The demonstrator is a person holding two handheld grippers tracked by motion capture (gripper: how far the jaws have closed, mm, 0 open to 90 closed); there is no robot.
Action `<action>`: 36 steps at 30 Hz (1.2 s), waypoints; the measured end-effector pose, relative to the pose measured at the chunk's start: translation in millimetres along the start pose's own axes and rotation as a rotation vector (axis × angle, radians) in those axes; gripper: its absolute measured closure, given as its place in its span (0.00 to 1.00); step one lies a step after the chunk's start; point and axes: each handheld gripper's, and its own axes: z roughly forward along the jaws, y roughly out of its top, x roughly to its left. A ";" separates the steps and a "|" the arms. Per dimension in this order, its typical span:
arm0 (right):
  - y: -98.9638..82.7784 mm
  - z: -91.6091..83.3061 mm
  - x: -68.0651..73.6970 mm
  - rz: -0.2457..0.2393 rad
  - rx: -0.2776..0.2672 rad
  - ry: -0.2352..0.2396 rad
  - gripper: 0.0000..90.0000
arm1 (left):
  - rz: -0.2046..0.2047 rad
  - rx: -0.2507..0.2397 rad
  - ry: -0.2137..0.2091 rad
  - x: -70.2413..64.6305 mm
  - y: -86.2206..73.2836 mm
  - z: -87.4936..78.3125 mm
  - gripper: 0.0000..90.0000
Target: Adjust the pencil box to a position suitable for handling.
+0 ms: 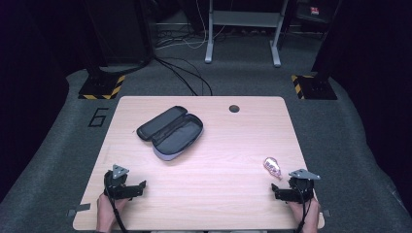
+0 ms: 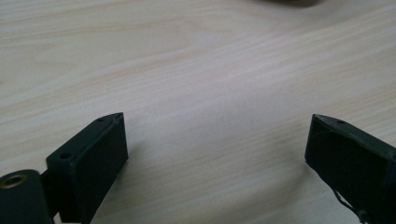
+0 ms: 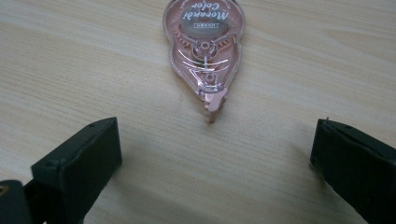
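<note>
Lying flat on the table (image 1: 209, 194) near its right edge, the pink tape roller (image 3: 204, 46) sits just ahead of the right gripper (image 3: 212, 154), whose fingers (image 3: 79, 163) stand spread wide with nothing between them; its narrow tip points back toward the gripper. It looks like a small, light shell of clear hard plastic, stiff but smooth, so it may skid or twist out of a careless pinch, and the thin tip could snap if squeezed. The sounder hold is probably across the broad rounded body, fingers on its two edges, low against the wood. The left gripper (image 2: 215, 154) rests over bare table, fingers (image 2: 93, 163) likewise spread and empty. An open pencil case (image 1: 170, 131) lies well apart, toward the far side.
</note>
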 end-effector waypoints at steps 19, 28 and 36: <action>0.0 0.0 0.5 0.011 0.000 0.005 0.02 | -0.004 -0.046 -0.032 -10.1 81.4 16.4 0.11; -0.3 -0.4 -0.7 -0.006 0.003 0.007 0.02 | -0.040 -0.024 -0.021 -11.2 107.9 39.7 0.09; -0.5 -0.2 -0.8 -0.005 -0.005 0.008 0.02 | -0.051 0.032 0.004 -10.0 123.9 63.2 0.17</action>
